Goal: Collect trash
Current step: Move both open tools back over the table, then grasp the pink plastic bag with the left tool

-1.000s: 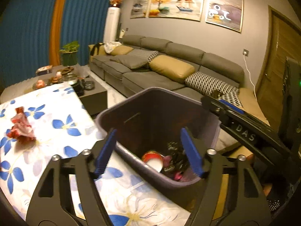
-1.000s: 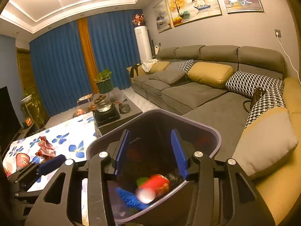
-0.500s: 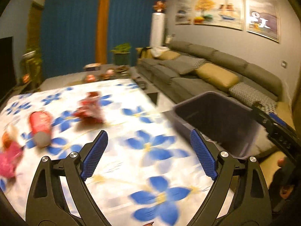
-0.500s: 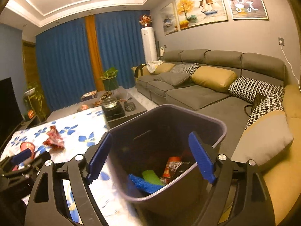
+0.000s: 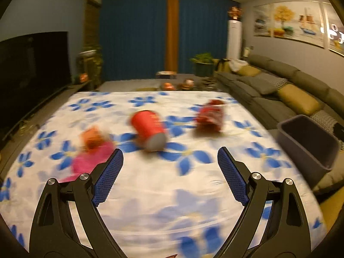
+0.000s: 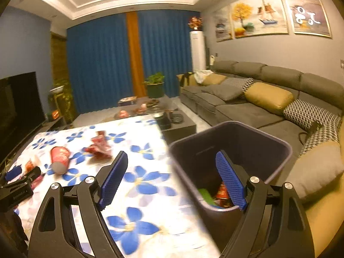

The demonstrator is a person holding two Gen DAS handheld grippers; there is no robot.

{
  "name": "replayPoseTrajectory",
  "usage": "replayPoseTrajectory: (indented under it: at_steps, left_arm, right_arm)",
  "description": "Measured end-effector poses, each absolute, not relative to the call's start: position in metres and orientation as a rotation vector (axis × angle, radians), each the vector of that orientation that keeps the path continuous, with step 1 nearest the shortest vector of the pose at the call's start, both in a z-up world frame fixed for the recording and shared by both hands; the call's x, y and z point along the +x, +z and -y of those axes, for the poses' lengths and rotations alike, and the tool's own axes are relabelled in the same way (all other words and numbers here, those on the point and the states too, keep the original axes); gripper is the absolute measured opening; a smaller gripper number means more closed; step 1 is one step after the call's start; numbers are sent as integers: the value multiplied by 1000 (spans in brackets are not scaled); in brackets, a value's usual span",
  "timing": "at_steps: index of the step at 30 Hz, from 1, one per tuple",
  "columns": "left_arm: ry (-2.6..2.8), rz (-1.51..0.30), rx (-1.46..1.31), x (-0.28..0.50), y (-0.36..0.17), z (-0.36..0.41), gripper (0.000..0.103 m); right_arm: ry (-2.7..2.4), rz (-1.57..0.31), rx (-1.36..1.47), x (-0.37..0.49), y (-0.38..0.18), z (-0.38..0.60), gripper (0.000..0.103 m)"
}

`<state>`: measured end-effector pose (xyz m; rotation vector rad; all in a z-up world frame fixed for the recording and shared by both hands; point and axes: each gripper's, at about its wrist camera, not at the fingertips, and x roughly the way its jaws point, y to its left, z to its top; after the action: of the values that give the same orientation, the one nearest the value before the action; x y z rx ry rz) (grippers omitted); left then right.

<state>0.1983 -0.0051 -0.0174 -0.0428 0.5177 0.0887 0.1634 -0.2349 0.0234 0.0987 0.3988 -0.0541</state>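
Red paper cup lies tipped on the desk, light, crushable; grab mid-body gently. Left hand-held gripper and right hand-held gripper both spread, empty.

No text can be read: print on the red cup and wrappers is blurred.

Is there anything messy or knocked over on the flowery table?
Yes. A red paper cup lies tipped on its side on the flowered tablecloth, a crumpled red wrapper beside it and a pink wrapper nearer the left gripper. All are blurred. The dark bin already holds some trash.
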Motion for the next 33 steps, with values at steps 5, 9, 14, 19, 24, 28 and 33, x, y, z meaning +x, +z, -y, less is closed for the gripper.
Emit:
replayPoseTrajectory:
  at_steps: [5,9,14,19,24,28,33]
  left_arm:
    - [204,-525,-55,181,-22,-54,88]
    - [244,-539,-59,174,-33,-87,88]
    - [267,-561,-81,174,-46,-116,88]
    - [253,-596,-96,188,-56,-128,88]
    - [237,-652,-122,205,-65,-136,86]
    - [229,-675,-122,213,-69,-138,73]
    - [195,-729,-146,223,-76,-141,45]
  right_arm:
    - [31,-400,70,164,25,190,82]
    - [89,-403,55,166,25,158,82]
    - [158,-428,59,172,18,118,82]
    - [210,-445,47,178,16,86,82]
    - [236,-455,34,184,15,69,82]
    - [246,-468,28,190,12,59,82]
    - [260,-490,15,200,6,46,82]
